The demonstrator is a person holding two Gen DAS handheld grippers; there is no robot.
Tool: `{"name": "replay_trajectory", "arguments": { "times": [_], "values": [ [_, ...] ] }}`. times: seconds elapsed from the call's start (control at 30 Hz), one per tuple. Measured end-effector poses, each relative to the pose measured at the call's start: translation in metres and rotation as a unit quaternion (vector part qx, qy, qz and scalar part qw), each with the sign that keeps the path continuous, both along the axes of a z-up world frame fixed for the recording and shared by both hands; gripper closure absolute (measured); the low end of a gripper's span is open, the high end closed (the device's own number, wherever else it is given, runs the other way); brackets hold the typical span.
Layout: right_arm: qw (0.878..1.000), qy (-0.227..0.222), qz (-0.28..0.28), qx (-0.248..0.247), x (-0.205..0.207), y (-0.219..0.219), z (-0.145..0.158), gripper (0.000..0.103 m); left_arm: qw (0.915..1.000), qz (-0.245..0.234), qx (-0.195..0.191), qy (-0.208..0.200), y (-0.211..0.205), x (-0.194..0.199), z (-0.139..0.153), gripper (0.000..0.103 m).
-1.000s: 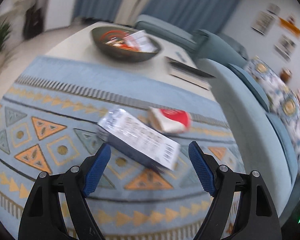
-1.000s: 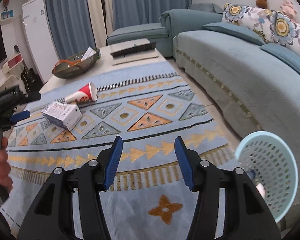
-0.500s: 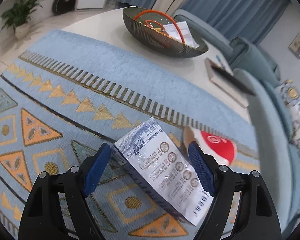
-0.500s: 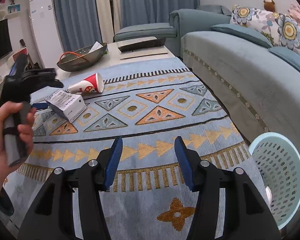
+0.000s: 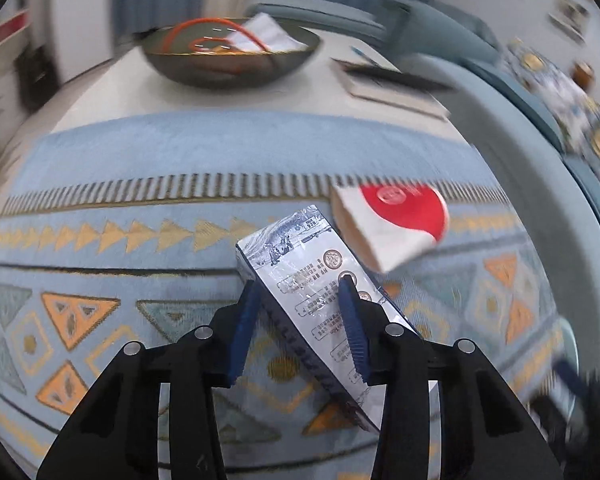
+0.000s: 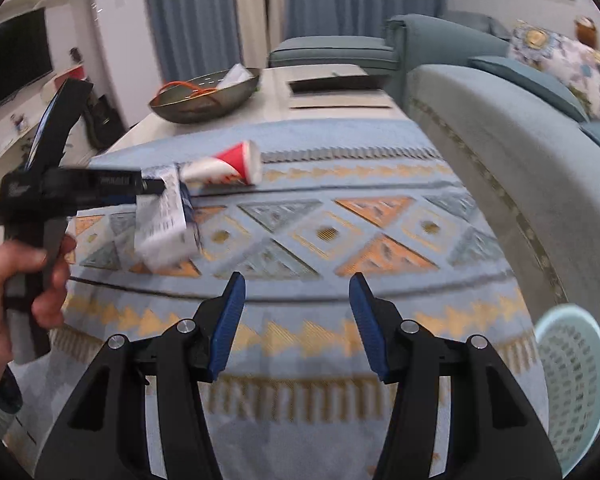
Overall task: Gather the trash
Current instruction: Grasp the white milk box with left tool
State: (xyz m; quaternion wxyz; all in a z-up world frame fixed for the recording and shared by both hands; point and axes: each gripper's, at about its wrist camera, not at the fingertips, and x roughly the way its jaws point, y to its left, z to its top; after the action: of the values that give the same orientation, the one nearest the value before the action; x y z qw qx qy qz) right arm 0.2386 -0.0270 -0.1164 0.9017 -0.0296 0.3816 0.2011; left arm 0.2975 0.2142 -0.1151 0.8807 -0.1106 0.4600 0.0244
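A white and blue printed carton (image 5: 296, 240) sits between the blue pads of my left gripper (image 5: 299, 284), whose jaws are closing and touch it on both sides. In the right wrist view the carton (image 6: 164, 220) hangs tilted off the rug at the tip of the left gripper (image 6: 160, 188), which a hand holds. A red and white paper cup (image 5: 392, 224) lies on its side just beyond the carton, also visible from the right wrist (image 6: 228, 164). My right gripper (image 6: 297, 280) hovers over the rug, open and with nothing in it.
A pale blue perforated basket (image 6: 572, 380) stands at the lower right by the grey-blue sofa (image 6: 500, 140). A dark bowl (image 6: 204, 96) with an orange cord and papers and a flat book (image 6: 336, 84) rest on the low table behind the patterned rug (image 6: 340, 240).
The left jaws have narrowed from wide apart onto the carton, and the carton has tipped up from the rug. The right wrist view has swung left, so the basket sits closer to the frame's right edge.
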Motion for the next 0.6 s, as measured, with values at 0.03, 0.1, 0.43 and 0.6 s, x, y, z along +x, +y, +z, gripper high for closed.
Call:
{"name": "replay_trajectory", "arguments": {
  "times": [0.03,0.1,0.43,0.6],
  "values": [
    [1.000,0.004,0.002,0.005,0.004,0.004,0.002,0.052,0.9999,-0.013,0.000,0.003,0.000,-0.003,-0.001,0.064],
    [1.000,0.007,0.007,0.015,0.012,0.011,0.006,0.052,0.9984,-0.055,0.003,0.010,-0.004,-0.008,-0.002,0.064],
    [0.999,-0.016,-0.033,0.030,0.030,0.011,-0.005,0.049,0.9992,-0.031,-0.010,0.022,-0.036,-0.020,-0.012,0.011],
    [0.999,0.017,-0.028,0.041,0.044,0.007,-0.015,0.049,0.9995,-0.019,0.009,0.025,-0.034,-0.025,-0.020,0.040]
  ]
}}
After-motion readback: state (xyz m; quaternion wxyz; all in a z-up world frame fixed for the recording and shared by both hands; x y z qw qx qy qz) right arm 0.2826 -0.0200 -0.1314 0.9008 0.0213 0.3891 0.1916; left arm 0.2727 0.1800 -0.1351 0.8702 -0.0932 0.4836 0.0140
